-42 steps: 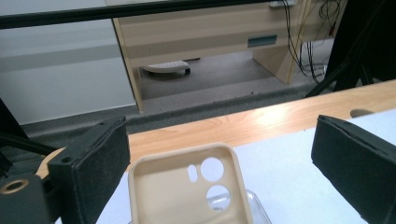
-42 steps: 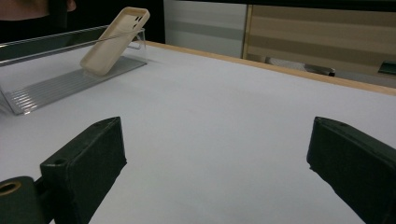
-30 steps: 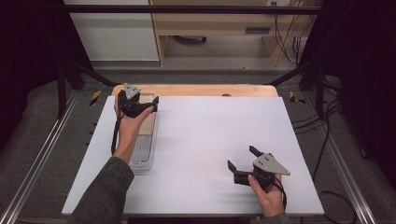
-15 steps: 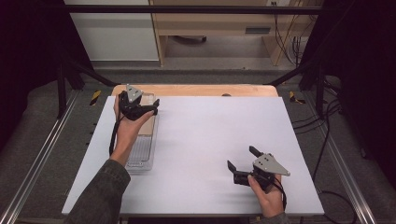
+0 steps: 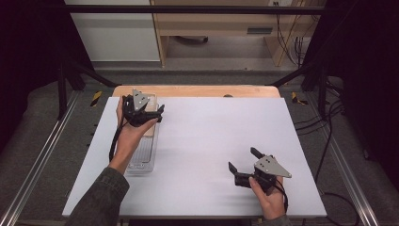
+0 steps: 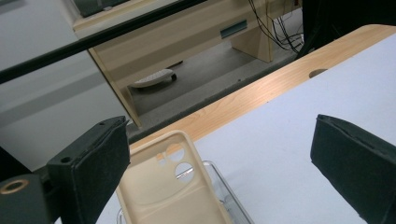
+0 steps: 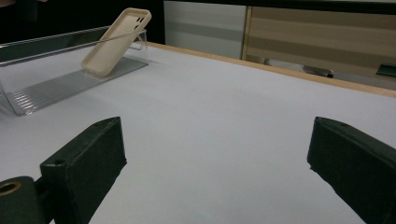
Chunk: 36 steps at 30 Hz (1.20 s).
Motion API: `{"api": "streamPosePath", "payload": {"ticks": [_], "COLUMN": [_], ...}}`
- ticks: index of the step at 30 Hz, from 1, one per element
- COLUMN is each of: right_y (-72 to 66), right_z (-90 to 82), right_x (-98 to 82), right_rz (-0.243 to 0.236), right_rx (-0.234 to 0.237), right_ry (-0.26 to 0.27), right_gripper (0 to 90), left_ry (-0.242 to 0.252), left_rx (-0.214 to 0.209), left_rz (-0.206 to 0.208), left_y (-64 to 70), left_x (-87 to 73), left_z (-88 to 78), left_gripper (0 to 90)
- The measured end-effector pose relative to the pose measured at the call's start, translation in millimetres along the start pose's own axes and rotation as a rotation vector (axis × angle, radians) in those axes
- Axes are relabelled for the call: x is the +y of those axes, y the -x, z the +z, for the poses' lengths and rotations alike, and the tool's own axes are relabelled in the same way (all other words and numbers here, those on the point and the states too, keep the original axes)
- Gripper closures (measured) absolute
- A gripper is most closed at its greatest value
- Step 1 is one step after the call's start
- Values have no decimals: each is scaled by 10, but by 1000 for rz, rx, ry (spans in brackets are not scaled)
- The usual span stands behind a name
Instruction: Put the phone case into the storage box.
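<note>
White sheeting covered the worktop [image 5: 211, 141], with a strip of bare wood along its far edge and a pale wooden cabinet on the floor beyond. Near the far left corner lay a clear plastic tray [image 5: 143, 155] with a ribbed floor, and a cream phone case [image 7: 116, 41] leaned tilted in it, its upper end resting on the tray's far wall, camera cut-outs uppermost. The left claw [image 5: 157, 114] hovered over that far end of the tray, just above the case; in the left gripper view its jaws stood wide apart with the case [image 6: 170, 186] below and between them, nearer the left jaw, untouched. The right claw [image 5: 241, 163] sat low at the near right of the worktop, well apart from the tray, jaws spread and holding nothing, pointing across the sheet toward the tray [image 7: 56, 88].
</note>
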State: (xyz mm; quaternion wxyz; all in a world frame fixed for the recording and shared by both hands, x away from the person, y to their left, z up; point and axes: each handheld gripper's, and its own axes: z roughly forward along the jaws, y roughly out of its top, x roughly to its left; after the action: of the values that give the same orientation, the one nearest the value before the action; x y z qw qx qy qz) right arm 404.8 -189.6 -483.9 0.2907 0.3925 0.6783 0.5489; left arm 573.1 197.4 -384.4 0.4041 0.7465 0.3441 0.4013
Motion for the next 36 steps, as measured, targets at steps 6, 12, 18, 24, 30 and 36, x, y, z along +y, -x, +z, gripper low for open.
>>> {"api": "streamPosePath", "payload": {"ticks": [6, 12, 18, 24, 30, 36], "right_y": [-17, -33, -25, -29, -31, -43], "right_z": [15, 16, 8, 8, 12, 12], "right_x": [7, 9, 12, 12, 10, 13], "right_rz": [11, 0, 4, 1, 1, -1], "right_rx": [-1, 0, -3, -2, -1, 1], "right_ry": [5, 6, 9, 7, 6, 7], "right_gripper": [41, 37, 37, 36, 36, 36], "left_ry": [9, 16, 27, 36, 29, 33], "left_rx": [-24, -46, -66, -81, -106, -119], "left_rz": [30, 54, 87, 99, 139, 144], "left_y": [85, 199, 322, 443, 551, 647], "left_x": [33, 45, 94, 103, 75, 11], "left_z": [-98, -253, -408, -531, -605, -675], "left_gripper": [42, 31, 29, 30, 31, 33]}}
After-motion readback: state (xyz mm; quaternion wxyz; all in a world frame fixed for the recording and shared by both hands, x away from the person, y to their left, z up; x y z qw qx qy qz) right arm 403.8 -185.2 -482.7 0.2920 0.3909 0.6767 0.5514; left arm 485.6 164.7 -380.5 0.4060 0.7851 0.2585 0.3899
